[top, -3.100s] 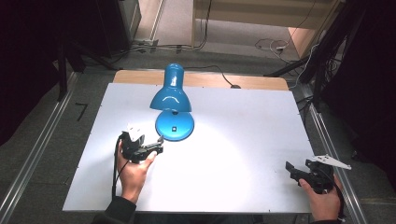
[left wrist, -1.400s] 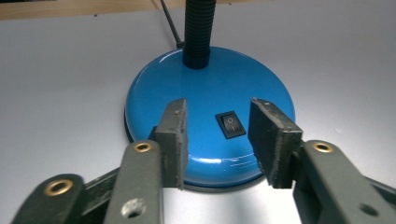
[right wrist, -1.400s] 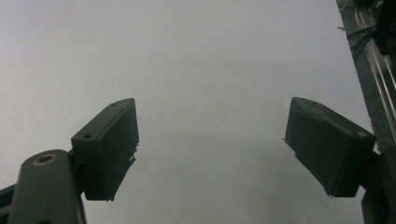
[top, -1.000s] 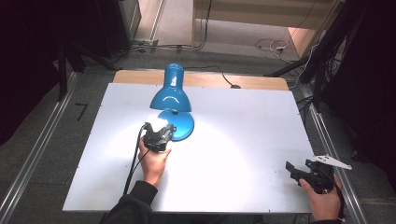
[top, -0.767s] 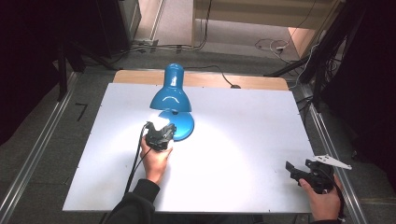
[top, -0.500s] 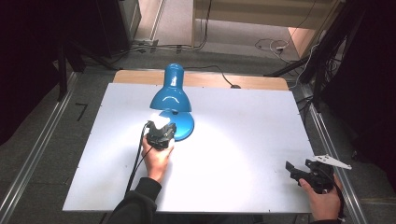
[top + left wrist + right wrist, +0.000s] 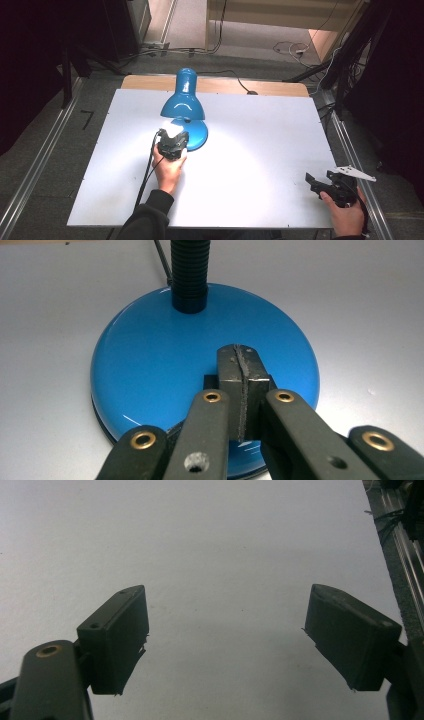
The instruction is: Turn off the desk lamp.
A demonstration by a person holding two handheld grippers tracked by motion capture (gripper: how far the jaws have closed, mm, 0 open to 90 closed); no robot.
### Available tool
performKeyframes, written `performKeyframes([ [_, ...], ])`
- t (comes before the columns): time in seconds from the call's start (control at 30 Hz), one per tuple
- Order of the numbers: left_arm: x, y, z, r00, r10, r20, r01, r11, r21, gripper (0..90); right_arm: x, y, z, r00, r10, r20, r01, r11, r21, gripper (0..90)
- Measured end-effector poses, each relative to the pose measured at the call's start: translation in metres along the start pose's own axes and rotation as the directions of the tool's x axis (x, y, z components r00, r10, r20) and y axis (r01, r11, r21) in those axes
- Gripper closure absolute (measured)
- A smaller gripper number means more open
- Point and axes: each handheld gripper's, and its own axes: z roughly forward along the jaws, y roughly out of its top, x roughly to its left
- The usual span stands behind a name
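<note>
A blue desk lamp (image 7: 182, 100) stands lit on the white table (image 7: 260, 150), its shade bent down over its round base (image 7: 197, 134). My left gripper (image 7: 172, 141) is shut, pads pressed together with nothing between them. In the left gripper view its tips (image 7: 242, 365) sit over the near part of the glossy blue base (image 7: 160, 360), below the black ribbed neck (image 7: 189, 272); whether they touch the base I cannot tell. My right gripper (image 7: 312, 181) rests at the table's front right corner, and its pads (image 7: 117, 637) stand wide apart over bare table.
The lamp's cord (image 7: 235, 80) runs off the far edge past a wooden strip (image 7: 220, 85). Metal rails (image 7: 355, 150) border the table's sides. A cable (image 7: 147, 170) trails from the left gripper along the forearm.
The left hand moved from the table's left up to the lamp base, then held there. The right hand stayed put.
</note>
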Motion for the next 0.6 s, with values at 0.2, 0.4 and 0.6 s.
performKeyframes([
  [0.2,0.0004,0.0017,0.0016,1.0,0.003,-0.008,-0.003,1.0,0.001,90.0,0.0002,0.0001,-0.0004,1.0,0.001,-0.001,-0.001,1.0,0.0,16.4],
  [0.4,0.0031,0.0017,0.0055,0.9998,-0.015,-0.01,0.015,0.9999,-0.001,90.0,-0.0007,-0.0001,-0.0007,1.0,0.004,-0.002,-0.004,1.0,-0.001,16.3],
  [0.6,0.0055,0.0026,0.007,0.9996,-0.026,-0.012,0.026,0.9997,-0.001,90.0,-0.0007,-0.0001,0.0002,1.0,0.001,-0.002,-0.001,1.0,-0.002,16.3],
])
